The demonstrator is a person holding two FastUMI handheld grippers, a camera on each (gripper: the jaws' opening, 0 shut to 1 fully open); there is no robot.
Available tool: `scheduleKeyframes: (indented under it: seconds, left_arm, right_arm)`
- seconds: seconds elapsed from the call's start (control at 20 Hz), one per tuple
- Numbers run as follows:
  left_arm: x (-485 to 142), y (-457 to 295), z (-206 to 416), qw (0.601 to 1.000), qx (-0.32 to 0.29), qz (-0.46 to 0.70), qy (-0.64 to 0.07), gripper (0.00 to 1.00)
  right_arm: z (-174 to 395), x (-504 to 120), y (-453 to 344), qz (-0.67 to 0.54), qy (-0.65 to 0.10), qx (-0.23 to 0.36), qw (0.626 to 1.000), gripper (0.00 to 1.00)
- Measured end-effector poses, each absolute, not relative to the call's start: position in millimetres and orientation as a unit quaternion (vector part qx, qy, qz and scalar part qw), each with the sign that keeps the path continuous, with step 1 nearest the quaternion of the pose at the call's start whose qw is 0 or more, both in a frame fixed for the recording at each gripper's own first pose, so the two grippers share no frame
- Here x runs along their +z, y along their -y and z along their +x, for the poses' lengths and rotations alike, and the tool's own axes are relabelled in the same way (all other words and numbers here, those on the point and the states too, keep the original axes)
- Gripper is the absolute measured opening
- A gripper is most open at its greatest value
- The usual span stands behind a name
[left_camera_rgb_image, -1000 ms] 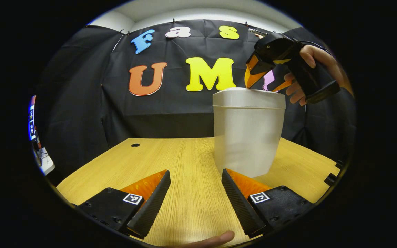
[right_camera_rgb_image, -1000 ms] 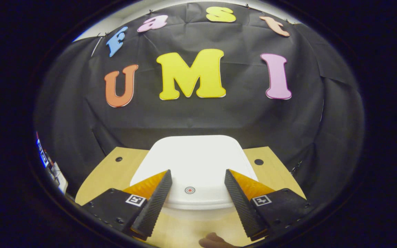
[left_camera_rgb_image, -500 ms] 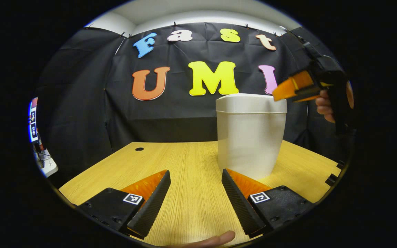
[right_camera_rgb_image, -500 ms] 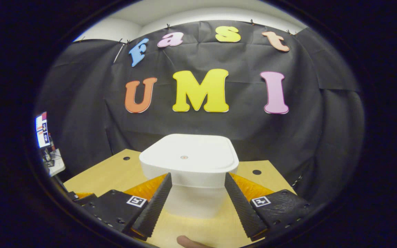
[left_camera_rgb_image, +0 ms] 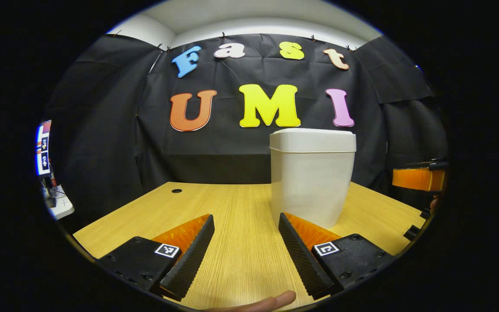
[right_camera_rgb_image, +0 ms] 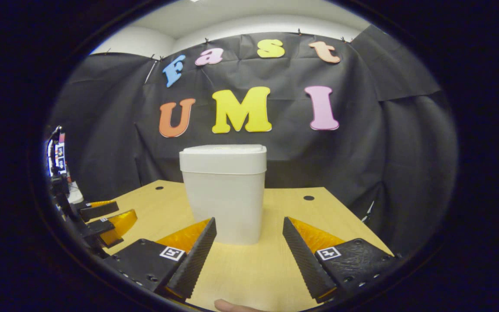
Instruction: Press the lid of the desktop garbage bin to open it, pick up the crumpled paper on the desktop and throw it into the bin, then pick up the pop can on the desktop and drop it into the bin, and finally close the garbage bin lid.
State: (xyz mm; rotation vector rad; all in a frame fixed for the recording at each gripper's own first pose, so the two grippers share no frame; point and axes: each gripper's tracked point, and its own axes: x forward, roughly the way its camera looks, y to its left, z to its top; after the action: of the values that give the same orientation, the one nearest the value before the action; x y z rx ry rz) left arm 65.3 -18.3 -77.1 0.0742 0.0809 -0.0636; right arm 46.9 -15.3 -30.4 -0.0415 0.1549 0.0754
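The right gripper (right_camera_rgb_image: 249, 253) hangs low over the near edge of the tabletop (right_camera_rgb_image: 275, 268), jaws spread wide and empty; the left gripper (left_camera_rgb_image: 245, 251) is likewise agape and holds nothing. Beyond them the garbage bin (right_camera_rgb_image: 223, 195) stands upright toward the far edge, long axis vertical, lid (right_camera_rgb_image: 222, 158) seated flat. A stray nudge against its wall could topple it, I judge.

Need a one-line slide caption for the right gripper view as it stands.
Open right hand-held gripper low over the wooden desk, facing the white bin with its lid shut.
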Motion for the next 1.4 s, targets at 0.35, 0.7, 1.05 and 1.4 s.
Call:
scheduleKeyframes:
  seconds: [0.35, 0.7, 1.05, 1.4]
  left_arm:
    - [-58.9, 30.4, 56.0, 0.998, -0.007, 0.055, -0.015, 0.96]
    - [-45.8, 26.5, 47.1, 0.999, 0.001, 0.046, -0.008, 0.96]
    - [-44.8, 27.0, 46.7, 0.999, -0.006, 0.037, -0.009, 0.96]
    - [-42.3, 17.0, 45.7, 1.000, 0.005, 0.021, -0.010, 0.96]
  right_arm:
    - [36.6, -4.6, 25.5, -0.049, -0.009, 0.021, 0.999, 0.94]
    - [29.4, -11.8, 19.3, -0.054, -0.011, 0.011, 0.998, 0.95]
    - [28.1, -15.2, 11.4, -0.106, 0.003, -0.010, 0.994, 0.95]
    - [33.9, -27.5, 12.8, -0.079, -0.018, -0.003, 0.997, 0.92]
